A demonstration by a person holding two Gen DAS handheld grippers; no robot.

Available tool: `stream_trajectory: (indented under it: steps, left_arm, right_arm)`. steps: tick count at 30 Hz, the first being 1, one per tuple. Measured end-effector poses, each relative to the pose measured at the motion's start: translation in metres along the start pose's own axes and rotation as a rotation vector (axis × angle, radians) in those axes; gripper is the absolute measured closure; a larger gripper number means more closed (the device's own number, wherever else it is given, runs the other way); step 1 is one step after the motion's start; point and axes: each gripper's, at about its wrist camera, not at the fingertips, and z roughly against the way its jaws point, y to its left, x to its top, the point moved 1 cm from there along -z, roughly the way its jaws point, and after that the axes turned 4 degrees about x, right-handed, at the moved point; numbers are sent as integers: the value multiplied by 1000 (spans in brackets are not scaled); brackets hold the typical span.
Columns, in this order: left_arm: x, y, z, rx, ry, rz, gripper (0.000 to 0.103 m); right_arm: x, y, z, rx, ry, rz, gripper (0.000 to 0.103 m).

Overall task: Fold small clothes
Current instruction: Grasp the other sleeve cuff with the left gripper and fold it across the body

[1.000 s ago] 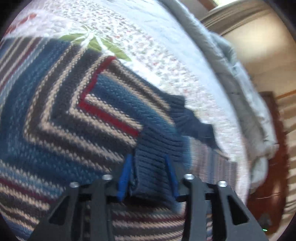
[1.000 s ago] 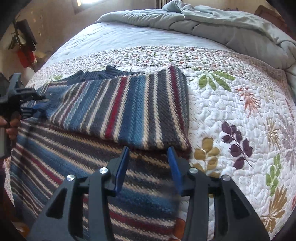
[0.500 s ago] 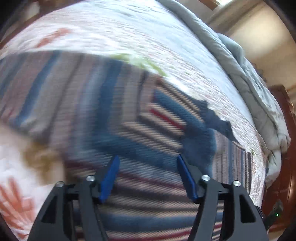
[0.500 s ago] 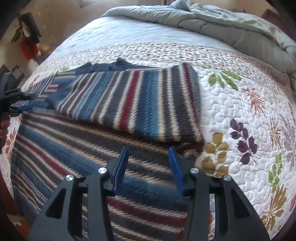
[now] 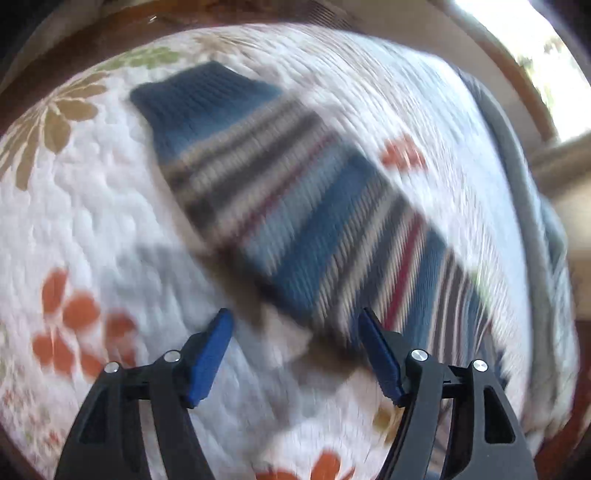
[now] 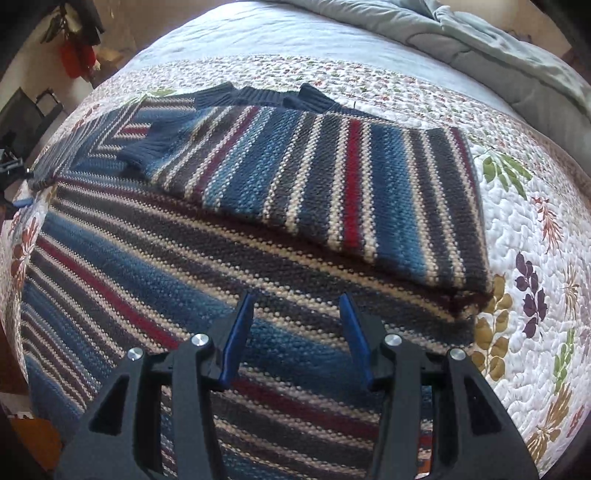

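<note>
Nearest in the right wrist view, the right gripper points down over the body of a striped knit sweater spread flat on a floral quilt. Its blue pads have just been parting a little; they stand apart with nothing between them, clear of the knit below. Beyond the fingertips one sleeve lies folded across the sweater's body, its navy ribbed cuff toward the left. Farther still the navy ribbed collar lies at the sweater's far edge, touching the quilt. At the far right a grey comforter is bunched up at the far end of the bed.

The left wrist view is blurred. The left gripper has its jaws spread wide, having just been opening, and grips nothing; bare quilt lies under its left pad, and the near edge of the sweater's other sleeve shows between the fingertips. That sleeve stretches away to the upper left across the quilt and ends in a navy cuff at its far end.
</note>
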Motion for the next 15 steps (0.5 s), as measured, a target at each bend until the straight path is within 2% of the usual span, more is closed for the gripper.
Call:
stream_trajectory:
  steps: [3, 5, 8, 10, 11, 12, 13, 15]
  left_arm:
    - [30, 14, 0, 11, -60, 55, 32]
    - [45, 22, -6, -25, -68, 121, 32]
    - [54, 22, -12, -38, -87, 132, 35]
    - [51, 18, -12, -13, -110, 105, 64]
    - [49, 17, -13, -19, -108, 101, 85]
    - [51, 14, -12, -44, -114, 107, 91]
    - [49, 12, -9, -67, -135, 110, 91]
    - [44, 0, -2, -64, -187, 81, 92]
  right_arm:
    - [-3, -2, -1, -13, 8, -2, 53]
    - [-6, -6, -2, -23, 16, -4, 53]
    - [-9, -11, -6, -35, 32, -14, 53]
    - [-11, -13, -6, -31, 30, -15, 52]
    - [-12, -13, -5, -30, 27, -13, 52]
    - [-12, -13, -5, -29, 24, -9, 52]
    - [-14, -12, -5, -28, 21, -7, 51]
    - [-15, -12, -4, -24, 17, -6, 50]
